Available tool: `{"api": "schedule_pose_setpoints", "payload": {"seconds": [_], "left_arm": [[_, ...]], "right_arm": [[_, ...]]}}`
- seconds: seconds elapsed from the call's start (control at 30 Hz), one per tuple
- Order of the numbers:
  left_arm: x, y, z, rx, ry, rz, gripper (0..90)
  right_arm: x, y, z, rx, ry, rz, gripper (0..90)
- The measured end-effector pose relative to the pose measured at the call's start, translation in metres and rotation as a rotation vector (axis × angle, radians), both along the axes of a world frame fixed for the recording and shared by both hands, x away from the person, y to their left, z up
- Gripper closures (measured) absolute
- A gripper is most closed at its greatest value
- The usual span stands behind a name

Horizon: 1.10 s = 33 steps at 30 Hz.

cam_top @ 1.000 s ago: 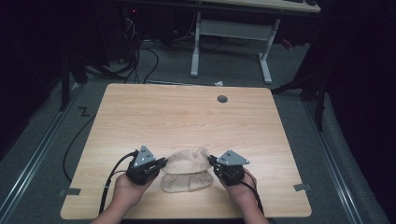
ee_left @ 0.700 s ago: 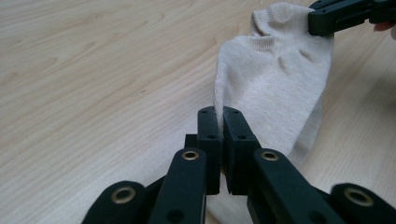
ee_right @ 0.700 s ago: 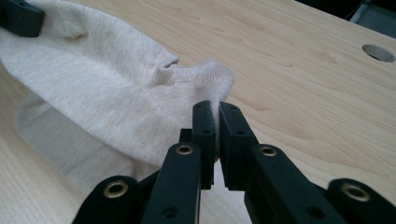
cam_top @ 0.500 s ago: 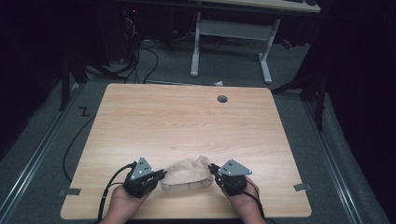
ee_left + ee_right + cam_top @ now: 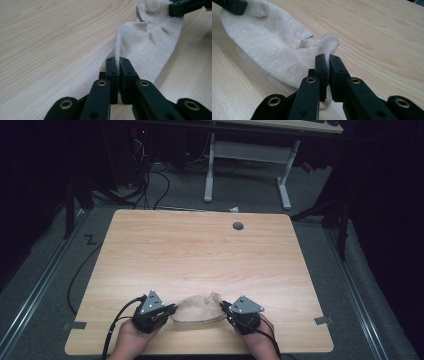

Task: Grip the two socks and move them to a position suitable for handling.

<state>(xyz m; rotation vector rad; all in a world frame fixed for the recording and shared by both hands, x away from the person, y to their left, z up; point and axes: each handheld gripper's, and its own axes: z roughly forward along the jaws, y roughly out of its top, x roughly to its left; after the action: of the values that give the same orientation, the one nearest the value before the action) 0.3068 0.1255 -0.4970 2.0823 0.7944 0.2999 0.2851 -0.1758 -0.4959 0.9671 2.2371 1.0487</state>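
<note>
A beige ankle sock lies stretched between both grippers near the table's front edge. My left gripper is shut on the sock's left end; in the left gripper view its jaws pinch a fold of the sock at the left gripper tips. My right gripper is shut on the sock's right end, by the cuff opening. In the right gripper view the sock spreads away from the right gripper tips, which clamp its knit cuff. The far gripper's black fingers hold the other end.
The wooden table has a round cable hole at the back right. Tape marks sit at the front corners. A white desk frame and cables stand on the floor beyond.
Both grippers have drawn back toward the front edge with the sock, which now lies flatter and more stretched out between them.
</note>
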Motion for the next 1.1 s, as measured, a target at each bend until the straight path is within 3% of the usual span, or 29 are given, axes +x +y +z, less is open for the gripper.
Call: {"api": "schedule_pose_setpoints", "payload": {"seconds": [0.33, 0.47, 0.8, 0.97, 1.1], "left_arm": [[0.003, -0.006, -0.011, 0.056, 0.039, -0.02, 86.7], [0.002, -0.01, -0.011, 0.069, 0.039, -0.031, 86.6], [0.003, -0.015, -0.007, 0.036, 0.015, -0.053, 86.5], [0.008, -0.018, -0.015, 0.075, 0.052, -0.043, 86.5], [0.009, -0.017, -0.016, 0.09, 0.064, -0.033, 86.2]], "right_arm": [[0.004, 0.001, -0.01, -0.021, 0.04, -0.004, 85.6], [0.002, -0.001, -0.011, -0.026, 0.037, -0.011, 85.6], [-0.007, -0.01, -0.003, -0.005, -0.002, -0.047, 85.4], [-0.006, -0.011, -0.014, -0.025, 0.064, -0.042, 84.4], [-0.005, -0.011, -0.016, -0.033, 0.082, -0.047, 81.6]]}}
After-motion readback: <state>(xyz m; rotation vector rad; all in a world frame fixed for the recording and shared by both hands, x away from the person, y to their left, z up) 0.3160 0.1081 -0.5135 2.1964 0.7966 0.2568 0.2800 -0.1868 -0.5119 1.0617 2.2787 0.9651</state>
